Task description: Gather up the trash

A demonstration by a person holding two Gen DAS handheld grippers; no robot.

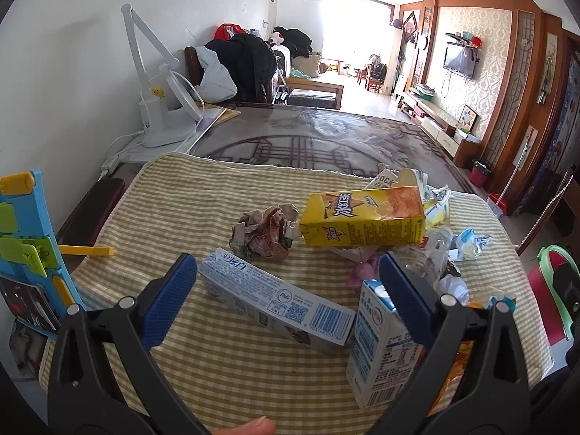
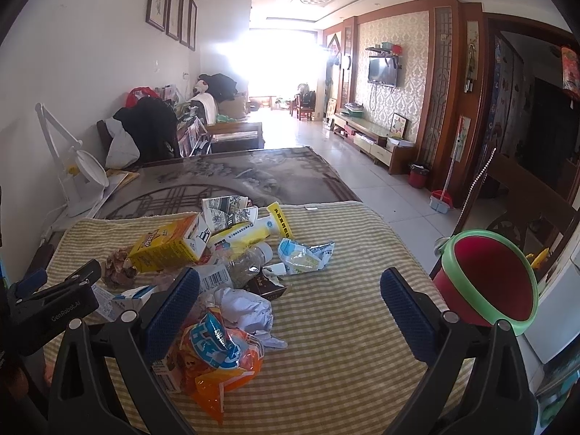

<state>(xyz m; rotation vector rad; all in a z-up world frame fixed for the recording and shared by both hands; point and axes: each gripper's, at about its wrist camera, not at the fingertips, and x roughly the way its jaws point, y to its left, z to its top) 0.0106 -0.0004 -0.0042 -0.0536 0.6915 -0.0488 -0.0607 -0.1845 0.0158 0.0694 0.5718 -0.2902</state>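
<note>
Trash lies on a yellow checked cloth (image 1: 217,195). My left gripper (image 1: 286,272) is open low over a white-blue toothpaste box (image 1: 275,297) lying between its fingers. Beside its right pad stands a small blue-white carton (image 1: 380,344). Beyond lie a crumpled paper ball (image 1: 264,233), a yellow drink carton (image 1: 362,217) and a clear bottle (image 1: 427,253). My right gripper (image 2: 290,286) is open above the cloth (image 2: 344,290), with an orange snack bag (image 2: 217,355) and crumpled white paper (image 2: 246,308) by its left pad. A red bucket with a green rim (image 2: 485,282) stands at the right.
A white desk lamp (image 1: 156,108) and a blue board with yellow clips (image 1: 25,239) stand at the left by the wall. Past the cloth the table has a dark patterned top (image 1: 308,137). The left gripper (image 2: 47,301) shows at the left of the right wrist view.
</note>
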